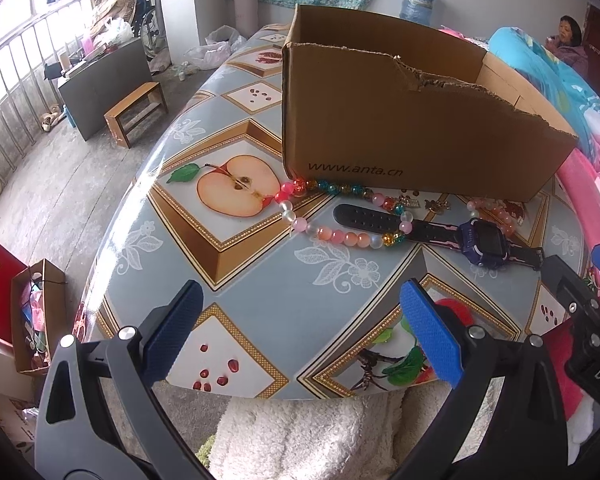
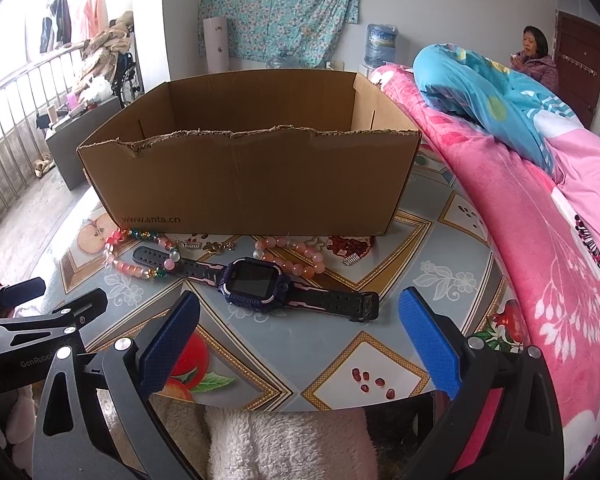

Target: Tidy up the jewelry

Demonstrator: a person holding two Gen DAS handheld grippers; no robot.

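Both left gripper (image 1: 300, 332) and right gripper (image 2: 298, 336) gape empty; watch (image 2: 256, 282) and bead strings (image 1: 340, 216) await boxing near carton (image 2: 252, 184).

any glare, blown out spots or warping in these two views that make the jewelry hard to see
Left wrist view: the window top left is blown out, the tablecloth has a soft sheen at its left edge, and fisheye bends the table edge; the multicolour bead bracelet and watch stay sharp. Right wrist view: the same bright window and curved edges; the pink bead bracelet reads clearly, the small charms by the box less so.
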